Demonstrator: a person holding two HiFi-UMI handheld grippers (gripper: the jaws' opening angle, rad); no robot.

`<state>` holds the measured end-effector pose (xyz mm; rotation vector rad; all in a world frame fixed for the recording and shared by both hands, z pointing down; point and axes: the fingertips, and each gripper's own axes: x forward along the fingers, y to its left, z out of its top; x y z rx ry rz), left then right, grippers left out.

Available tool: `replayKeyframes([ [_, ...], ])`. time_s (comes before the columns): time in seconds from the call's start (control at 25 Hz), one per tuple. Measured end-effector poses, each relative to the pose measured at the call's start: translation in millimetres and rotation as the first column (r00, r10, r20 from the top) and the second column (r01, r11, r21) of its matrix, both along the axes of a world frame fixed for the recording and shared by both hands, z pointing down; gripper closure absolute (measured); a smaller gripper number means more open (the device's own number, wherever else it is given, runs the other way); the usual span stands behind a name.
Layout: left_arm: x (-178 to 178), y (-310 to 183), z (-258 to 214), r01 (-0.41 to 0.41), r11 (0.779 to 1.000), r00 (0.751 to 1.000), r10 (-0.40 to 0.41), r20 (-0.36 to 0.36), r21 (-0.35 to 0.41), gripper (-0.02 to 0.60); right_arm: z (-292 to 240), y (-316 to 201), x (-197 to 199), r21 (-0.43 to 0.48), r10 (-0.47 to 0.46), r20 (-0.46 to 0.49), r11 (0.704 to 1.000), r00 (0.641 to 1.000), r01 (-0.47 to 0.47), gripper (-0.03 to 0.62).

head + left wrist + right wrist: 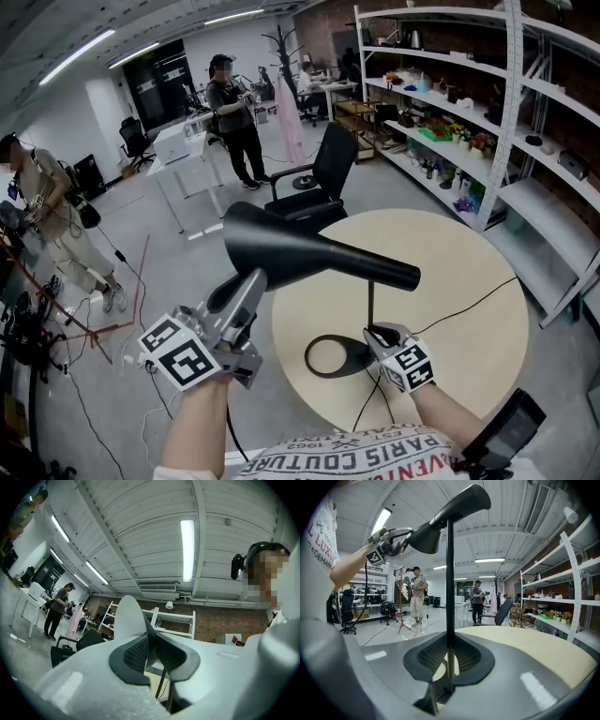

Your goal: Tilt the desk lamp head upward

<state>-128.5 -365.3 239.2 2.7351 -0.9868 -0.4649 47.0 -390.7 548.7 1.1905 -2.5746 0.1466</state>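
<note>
A black desk lamp stands on a round beige table [450, 272]. Its cone-shaped head [309, 251] lies roughly level, wide end to the left, on a thin upright stem [370, 305] above a ring base [337, 356]. My left gripper [251, 283] is shut on the wide rim of the head; in the left gripper view the shade's pale rim [133, 616] sits pinched between the pads of that gripper [151, 648]. My right gripper [375, 333] is shut on the stem low down, just above the base. In the right gripper view the stem [450, 573] rises from between the jaws [449, 660] to the head [454, 513].
The lamp's cable [469, 305] runs across the table to the right. A black office chair [323, 178] stands behind the table, and white shelves [469, 112] line the right wall. Two people [234, 117] [47, 225] stand further off. A dark device [506, 436] sits at the bottom right.
</note>
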Motion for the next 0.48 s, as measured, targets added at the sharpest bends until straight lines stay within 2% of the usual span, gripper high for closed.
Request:
replayKeyframes([
  [0.48,8.1,8.4,-16.7,0.009,0.999,0.997,-0.012,0.071,0.045,0.544,0.5,1.6,1.1,0.015,0.029,-0.007,0.999,1.0,-0.029,0.549],
])
